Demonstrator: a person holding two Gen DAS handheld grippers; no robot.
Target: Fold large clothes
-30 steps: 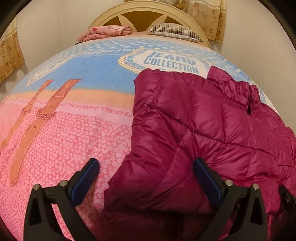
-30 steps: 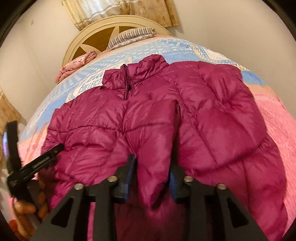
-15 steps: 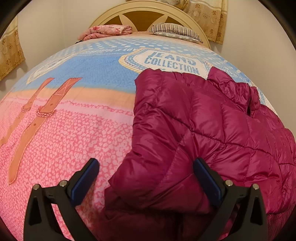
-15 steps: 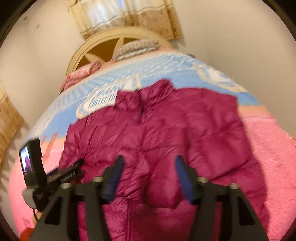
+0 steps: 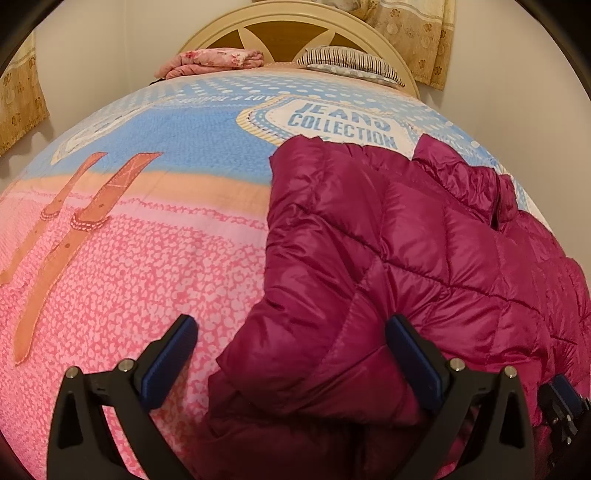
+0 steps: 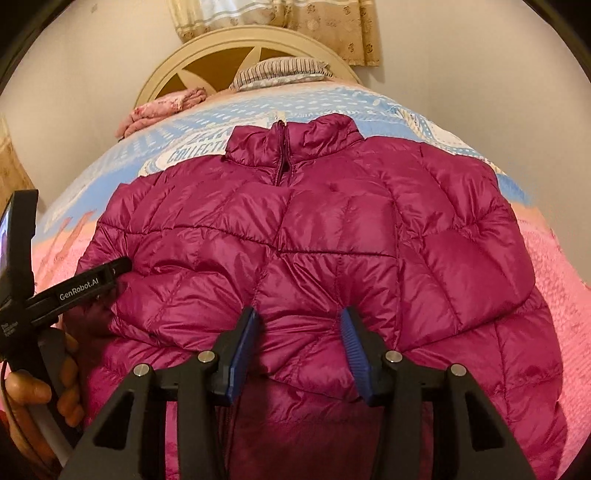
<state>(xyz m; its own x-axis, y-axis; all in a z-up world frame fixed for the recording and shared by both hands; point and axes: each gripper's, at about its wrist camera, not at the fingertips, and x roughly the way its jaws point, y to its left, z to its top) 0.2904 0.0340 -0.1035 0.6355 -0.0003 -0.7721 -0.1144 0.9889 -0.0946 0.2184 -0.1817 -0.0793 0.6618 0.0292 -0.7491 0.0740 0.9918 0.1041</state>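
A magenta quilted puffer jacket lies front up on the bed, collar toward the headboard, both sleeves folded in over the body. It also shows in the left wrist view. My right gripper is open, its blue pads either side of the folded sleeve's cuff end at the jacket's middle, not closed on it. My left gripper is open wide over the jacket's left folded edge; it shows from outside in the right wrist view.
The bedspread is pink and blue with a "JEANS COLLECTION" print. Folded pink cloth and a striped pillow lie by the cream headboard. Curtains hang behind. The wall is close on the right.
My right gripper has opened and let go of the sleeve it held, and has pulled back a little. The sleeve now lies on the jacket. My left gripper has barely moved.
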